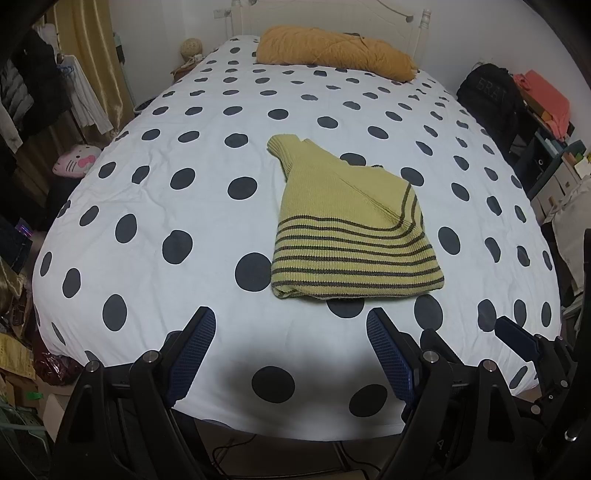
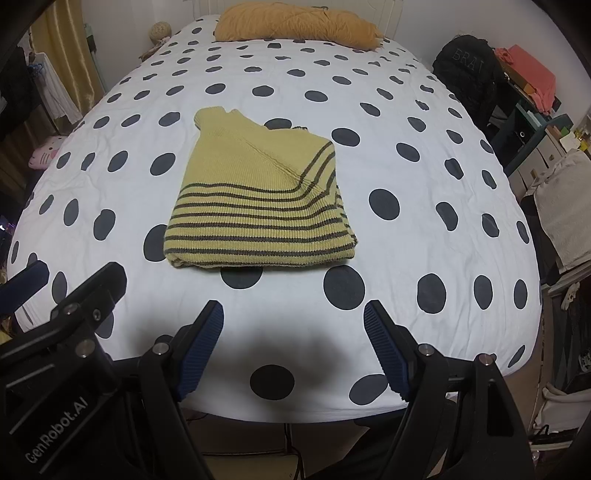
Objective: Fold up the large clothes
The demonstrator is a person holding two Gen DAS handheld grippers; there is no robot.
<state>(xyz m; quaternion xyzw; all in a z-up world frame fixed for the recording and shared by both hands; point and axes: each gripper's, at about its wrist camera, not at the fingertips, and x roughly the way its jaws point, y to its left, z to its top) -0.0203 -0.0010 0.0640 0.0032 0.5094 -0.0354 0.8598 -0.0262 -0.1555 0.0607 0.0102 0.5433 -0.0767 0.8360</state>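
Note:
A yellow knit sweater with dark stripes (image 1: 347, 229) (image 2: 258, 206) lies folded into a compact bundle on the white bedspread with dark dots (image 1: 166, 206) (image 2: 406, 236). My left gripper (image 1: 291, 325) hangs open above the near edge of the bed, short of the sweater, with nothing between its blue pads. My right gripper (image 2: 293, 317) stands open the same way, also short of the sweater and empty. The right gripper's finger shows at the right edge of the left wrist view (image 1: 517, 336); the left gripper's body shows at the left of the right wrist view (image 2: 74, 314).
An orange quilt (image 1: 332, 51) (image 2: 295, 22) lies rolled at the headboard. A black backpack (image 1: 487, 92) and shelves with coral cloth stand to the right of the bed. Hanging clothes and a pink plush toy (image 1: 75, 160) are on the left.

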